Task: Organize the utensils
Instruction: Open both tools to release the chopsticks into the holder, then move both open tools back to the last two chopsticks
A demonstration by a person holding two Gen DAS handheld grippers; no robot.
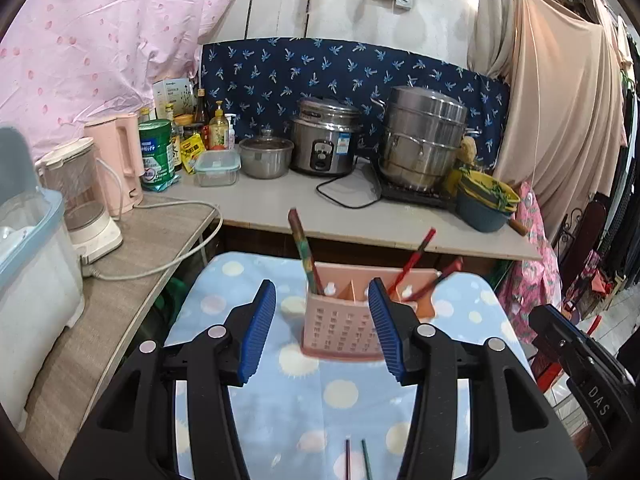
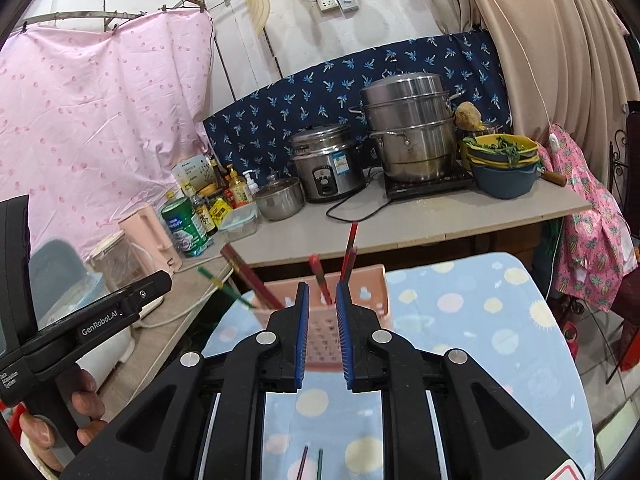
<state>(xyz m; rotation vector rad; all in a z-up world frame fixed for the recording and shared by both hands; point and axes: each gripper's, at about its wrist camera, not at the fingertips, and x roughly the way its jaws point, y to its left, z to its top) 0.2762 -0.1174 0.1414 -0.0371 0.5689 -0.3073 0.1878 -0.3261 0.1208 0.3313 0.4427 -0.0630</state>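
On the pale blue fleecy cloth [image 1: 304,408] printed with round dots stands a pink perforated plastic utensil holder [image 1: 340,328], its compartments holding red lacquered chopsticks [image 1: 420,256] and a dark patterned pair [image 1: 306,256]. The left gripper [image 1: 322,332], its ribbed blue pads [image 1: 260,336] parted, holds nothing. The right gripper [image 2: 322,332] stands narrowly open, also empty. Two thin loose sticks [image 1: 356,460] lie on the cloth nearer the camera.

Pink utensil holder [image 1: 340,316] on pale-blue, polka-dotted cloth [image 1: 304,412].
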